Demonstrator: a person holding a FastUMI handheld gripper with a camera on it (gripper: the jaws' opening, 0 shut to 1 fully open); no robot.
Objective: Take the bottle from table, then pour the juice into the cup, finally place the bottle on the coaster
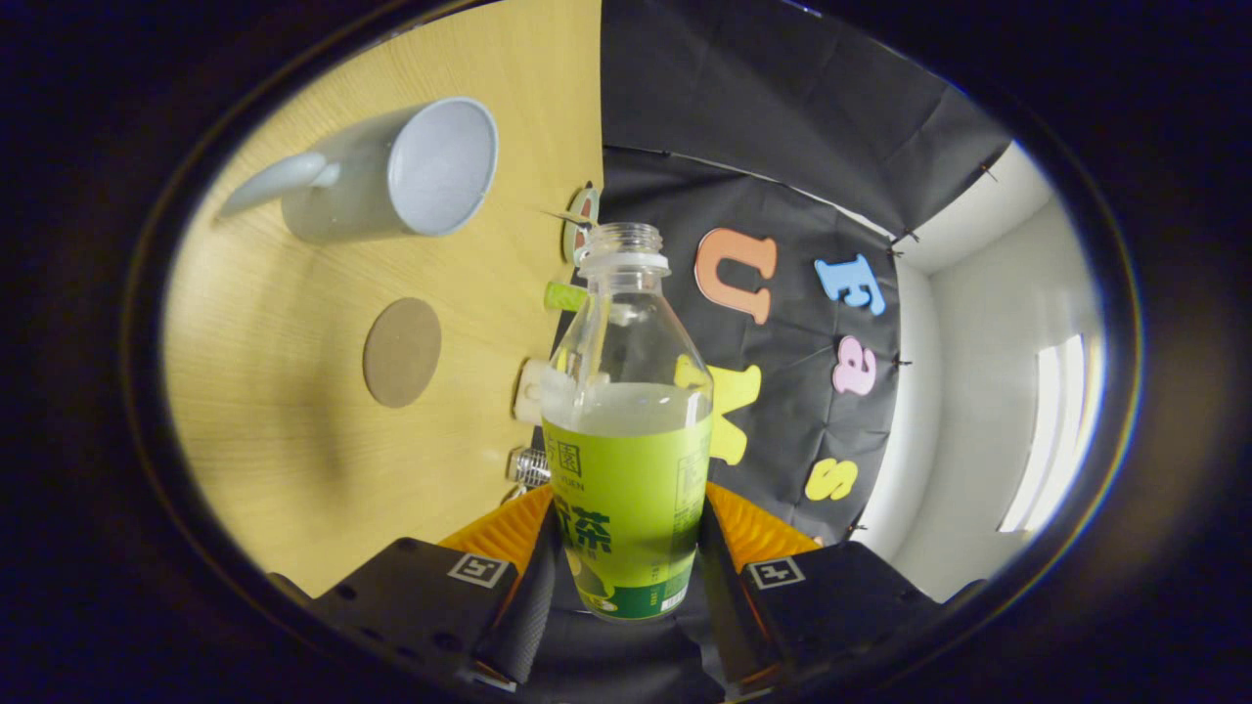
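Wooden table (293,430): cup (391,181), coaster (402,352).

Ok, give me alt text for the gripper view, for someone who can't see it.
The tongs grip an uncapped bottle, partly full of pale juice, both fingers pressed on its green label. Beyond it on the wooden table are a white cup and a round brown coaster.

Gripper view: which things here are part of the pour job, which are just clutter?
Job:
- bottle, uncapped, clamped between the hand-held gripper's fingers
- cup on the table, beyond the fingers
- coaster, bare, between cup and fingers

Clutter:
- small shiny metal piece beside the bottle
- wooden table
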